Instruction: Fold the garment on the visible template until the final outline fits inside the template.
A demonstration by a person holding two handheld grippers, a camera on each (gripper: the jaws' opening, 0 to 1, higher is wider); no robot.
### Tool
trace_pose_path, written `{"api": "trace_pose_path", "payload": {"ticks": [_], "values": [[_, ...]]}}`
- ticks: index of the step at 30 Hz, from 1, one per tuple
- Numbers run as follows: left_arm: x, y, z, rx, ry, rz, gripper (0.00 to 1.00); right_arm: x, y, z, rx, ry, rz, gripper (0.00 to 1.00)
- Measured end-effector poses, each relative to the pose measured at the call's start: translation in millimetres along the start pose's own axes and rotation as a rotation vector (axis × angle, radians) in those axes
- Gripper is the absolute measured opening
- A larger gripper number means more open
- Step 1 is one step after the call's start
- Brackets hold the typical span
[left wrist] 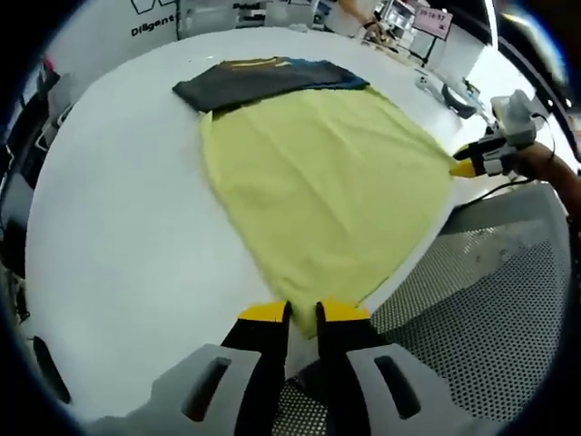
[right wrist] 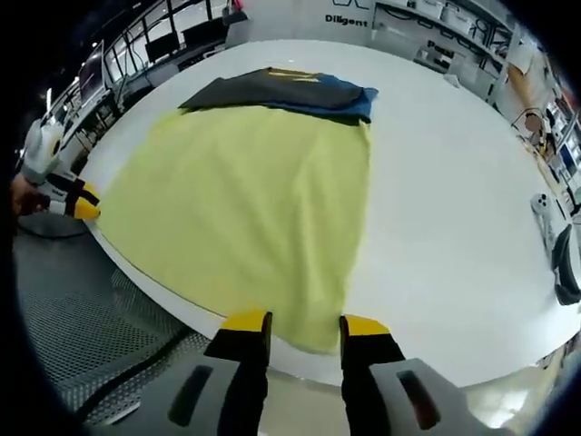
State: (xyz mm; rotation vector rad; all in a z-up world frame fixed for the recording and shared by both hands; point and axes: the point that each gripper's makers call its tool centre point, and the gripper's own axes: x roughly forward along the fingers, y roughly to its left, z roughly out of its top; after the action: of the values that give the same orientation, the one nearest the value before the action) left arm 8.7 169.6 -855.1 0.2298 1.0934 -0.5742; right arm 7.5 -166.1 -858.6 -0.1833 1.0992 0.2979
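So the yellow garment (left wrist: 318,191) is spread flat on the white table (left wrist: 118,209), running from the near edge up toward the far side, and its near corners hang right at or slightly over the table edge. At the far end a folded dark garment (left wrist: 263,80) with a blue part and a small yellow stripe lies touching the yellow one, partly tucked against its top hem. The left gripper (left wrist: 303,313) has its yellow-tipped jaws nearly together right at one near corner of the yellow cloth, but I honestly can't tell if it's pinching the fabric or just sitting on it. In the right gripper view the right gripper (right wrist: 304,324) has its jaws spread apart, straddling the other near corner with the cloth (right wrist: 263,200) lying between them, not clamped. Writing-wise, there's a wall sign reading "Diligent" (right wrist: 349,19), cut off, and nothing readable on the clothes. Loads of bare table (right wrist: 454,182) to one side of the cloth. Below the table edge there's perforated metal grating (left wrist: 490,300). The right gripper view also picks up a phone-like thing (right wrist: 543,211) near the table's rim and shelving in the background.
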Motion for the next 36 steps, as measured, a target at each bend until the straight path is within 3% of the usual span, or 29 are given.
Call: {"api": "trace_pose_path", "payload": {"ticks": [5,8,10,17,23,36], "values": [[1.4,-8.4,1.9,0.054,-0.007,-0.012,0.07,0.7,3.5,1.6,-0.008,0.004,0.006,0.14],[1.4,-7.2,2.3,0.049,-0.010,-0.005,0.05,2.0,6.5,3.8,0.009,-0.009,0.010,0.00],[1.5,-7.4,7.1,0.079,-0.049,-0.009,0.05,2.6,8.2,4.9,0.032,-0.018,0.014,0.00],[-7.5,1.3,9.5,-0.011,-0.093,0.001,0.05,-2.7,8.6,9.9,0.018,-0.066,0.000,0.00],[-18.0,14.3,24.9,-0.104,-0.178,0.031,0.04,-11.4,6.9,20.7,0.044,-0.124,-0.025,0.00],[-32.3,26.9,49.5,-0.143,-0.282,0.039,0.05,-23.0,1.3,49.1,0.039,-0.205,-0.066,0.00]]}}
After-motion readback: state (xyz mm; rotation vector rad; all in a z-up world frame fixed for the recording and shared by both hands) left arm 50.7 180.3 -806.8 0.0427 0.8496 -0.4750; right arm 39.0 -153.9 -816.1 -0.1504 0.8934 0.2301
